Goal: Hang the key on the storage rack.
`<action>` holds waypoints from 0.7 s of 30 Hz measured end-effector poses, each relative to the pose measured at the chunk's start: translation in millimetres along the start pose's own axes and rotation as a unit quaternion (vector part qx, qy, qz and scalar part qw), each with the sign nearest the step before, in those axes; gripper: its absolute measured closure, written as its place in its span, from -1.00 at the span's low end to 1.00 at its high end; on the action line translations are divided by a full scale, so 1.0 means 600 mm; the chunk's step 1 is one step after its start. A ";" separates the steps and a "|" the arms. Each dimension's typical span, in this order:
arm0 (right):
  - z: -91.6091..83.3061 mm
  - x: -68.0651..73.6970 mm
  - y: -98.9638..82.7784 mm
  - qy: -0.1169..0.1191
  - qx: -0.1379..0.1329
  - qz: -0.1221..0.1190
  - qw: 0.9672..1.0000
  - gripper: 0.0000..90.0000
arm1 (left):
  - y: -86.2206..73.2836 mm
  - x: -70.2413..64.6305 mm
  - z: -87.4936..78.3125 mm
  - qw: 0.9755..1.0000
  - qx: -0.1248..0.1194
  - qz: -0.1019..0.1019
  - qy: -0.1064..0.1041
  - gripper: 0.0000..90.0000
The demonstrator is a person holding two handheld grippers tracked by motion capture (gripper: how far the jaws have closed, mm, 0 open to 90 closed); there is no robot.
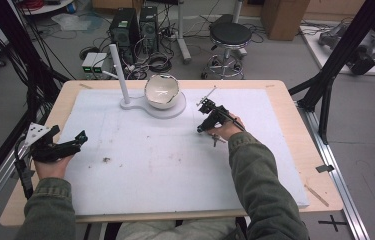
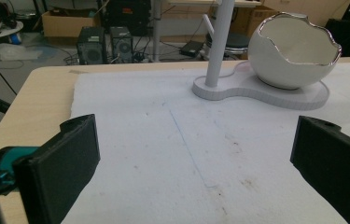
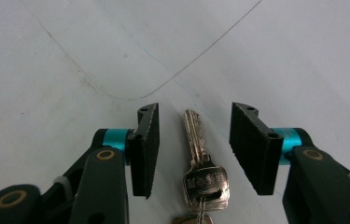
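Straddling key (image 3: pixel 199 154), right gripper (image 3: pixel 195 140), stamp unreadable

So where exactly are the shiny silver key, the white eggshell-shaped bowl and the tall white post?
Shiny silver key (image 3: pixel 204 179): right gripper view, on its stamped head.
White eggshell-shaped bowl (image 2: pixel 275 60): left gripper view, on its outer wall.
Tall white post (image 1: pixel 119 72): high view, midway up the shaft.

The left gripper (image 2: pixel 193 163) hangs low over the white mat (image 2: pixel 182 140), its two black jaws spread wide apart with nothing between them. Far off to the right, a white eggshell-shaped bowl (image 2: pixel 294 53) with a jagged silver rim sits on a flat white stand (image 2: pixel 261 91), just beside an upright white post (image 2: pixel 219 42). The wooden surface (image 2: pixel 37 102) borders the mat at left.
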State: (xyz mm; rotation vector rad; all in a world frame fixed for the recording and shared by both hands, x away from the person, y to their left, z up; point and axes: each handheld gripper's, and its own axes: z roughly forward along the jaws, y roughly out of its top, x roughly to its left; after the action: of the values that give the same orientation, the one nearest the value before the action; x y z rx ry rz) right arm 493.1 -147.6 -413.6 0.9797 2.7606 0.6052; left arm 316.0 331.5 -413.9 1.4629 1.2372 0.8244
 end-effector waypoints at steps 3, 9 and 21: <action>0.001 -0.001 0.000 -0.001 -0.001 -0.004 1.000 0.26 | 0.000 0.000 0.000 1.000 0.001 0.000 0.000 -0.96; 0.003 -0.002 -0.001 -0.008 0.002 -0.002 1.000 0.57 | 0.000 0.000 0.000 1.000 -0.001 -0.001 -0.001 -0.96; 0.005 0.002 -0.004 -0.017 0.017 0.013 1.000 0.84 | 0.000 0.001 -0.001 1.000 -0.001 -0.001 0.000 -0.96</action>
State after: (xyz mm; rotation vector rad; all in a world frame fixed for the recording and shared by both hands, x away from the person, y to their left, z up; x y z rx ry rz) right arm 491.6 -147.7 -417.4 1.0250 2.7409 0.5415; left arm 315.6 332.3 -413.6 1.4597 1.2369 0.8237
